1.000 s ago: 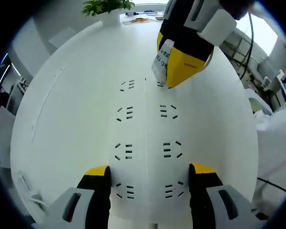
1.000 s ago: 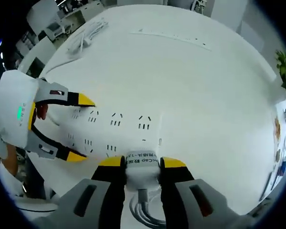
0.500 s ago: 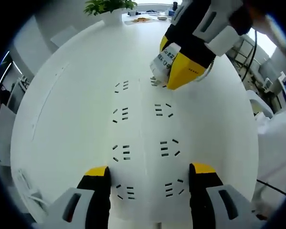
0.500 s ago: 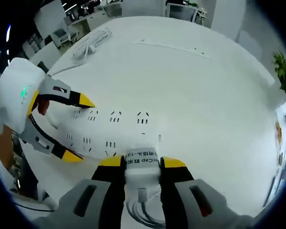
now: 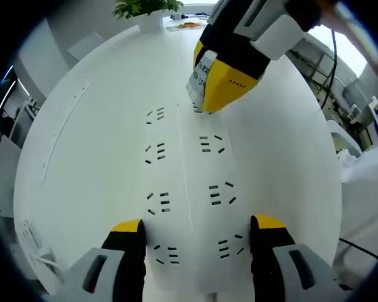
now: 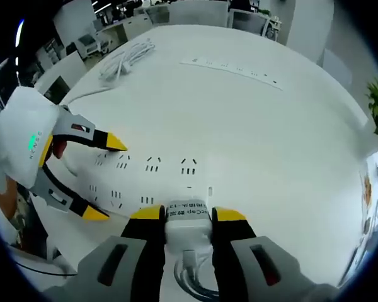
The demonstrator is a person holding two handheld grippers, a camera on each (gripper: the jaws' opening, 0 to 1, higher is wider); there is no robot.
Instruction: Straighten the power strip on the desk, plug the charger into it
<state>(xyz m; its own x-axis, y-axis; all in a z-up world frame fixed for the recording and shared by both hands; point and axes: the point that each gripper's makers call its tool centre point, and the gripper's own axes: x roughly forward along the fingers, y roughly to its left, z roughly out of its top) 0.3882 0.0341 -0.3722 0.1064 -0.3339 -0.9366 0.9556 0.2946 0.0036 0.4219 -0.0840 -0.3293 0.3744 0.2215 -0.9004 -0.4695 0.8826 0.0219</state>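
A white desk [image 6: 252,126] carries the strip [image 5: 186,189], braced between the wide left gripper [image 5: 198,229]. The right gripper [image 6: 188,215] clamps the charger [image 6: 188,221] over the far socket; align prongs squarely, then press straight down.

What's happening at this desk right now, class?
A person is working with two handheld tools over a white power strip on a white desk. The right tool grips a white charger and holds it at a socket near the strip's far end. The left tool is open, its jaws straddling the strip's near end. Whether the charger is fully seated cannot be told.
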